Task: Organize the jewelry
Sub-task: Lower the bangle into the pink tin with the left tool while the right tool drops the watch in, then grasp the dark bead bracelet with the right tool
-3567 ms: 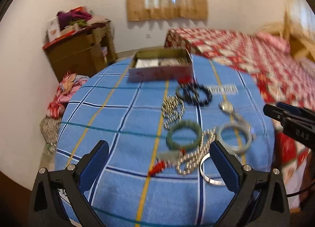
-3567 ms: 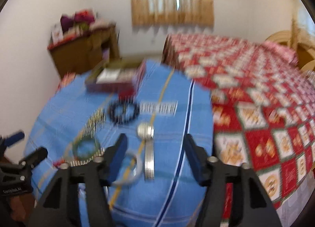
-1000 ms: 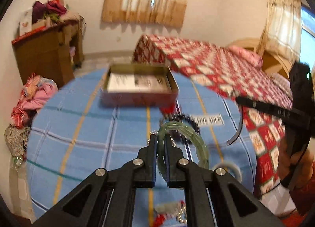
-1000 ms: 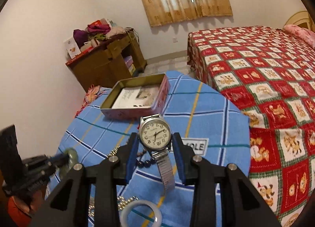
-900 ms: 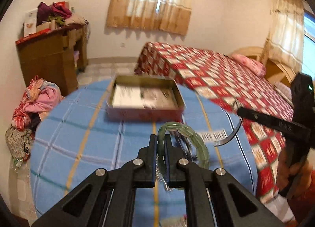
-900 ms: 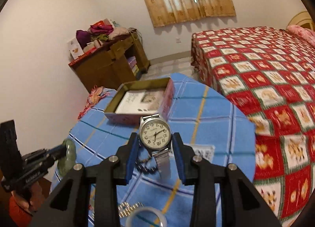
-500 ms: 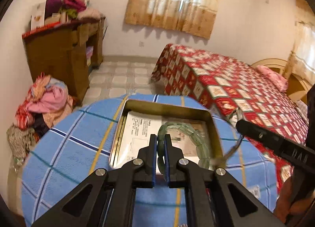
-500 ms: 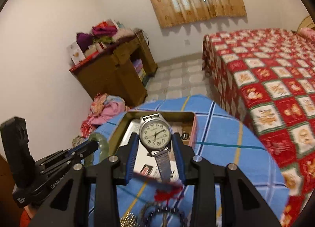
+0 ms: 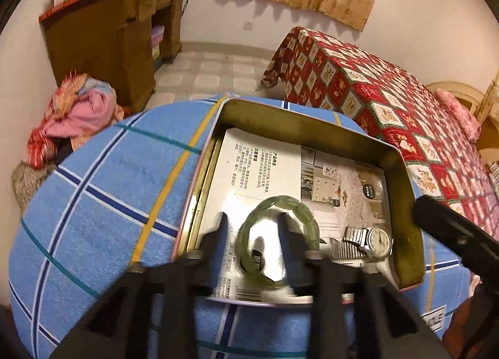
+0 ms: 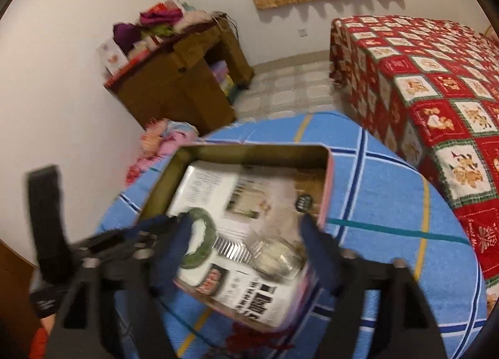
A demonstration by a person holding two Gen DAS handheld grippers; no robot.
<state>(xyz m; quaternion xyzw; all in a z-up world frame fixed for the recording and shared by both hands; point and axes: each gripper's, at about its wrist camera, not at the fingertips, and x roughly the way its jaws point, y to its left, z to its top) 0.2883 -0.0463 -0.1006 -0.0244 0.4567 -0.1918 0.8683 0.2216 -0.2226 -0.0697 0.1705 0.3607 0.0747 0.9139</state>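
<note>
An open rectangular tin (image 9: pixel 405 190) lined with printed paper stands on the blue checked table (image 9: pixel 103 190). A green jade bracelet (image 9: pixel 307 222) lies in the tin's near part, between the fingers of my left gripper (image 9: pixel 252 228), which is open around it. A silver wristwatch (image 9: pixel 375 239) lies in the tin to the bracelet's right. In the right wrist view my right gripper (image 10: pixel 246 237) is open over the tin (image 10: pixel 326 190), with the watch (image 10: pixel 274 254) and the bracelet (image 10: pixel 202 240) lying below it, blurred.
A bed with a red patterned cover (image 9: pixel 405 100) stands right of the table. A wooden cabinet (image 9: pixel 112 35) with clothes on top is at the back left, with a pile of cloth (image 9: pixel 75 112) on the floor by it.
Both grippers moved forward over the tin and opened. The green bracelet and the watch, held half a second ago, now lie in the tin.
</note>
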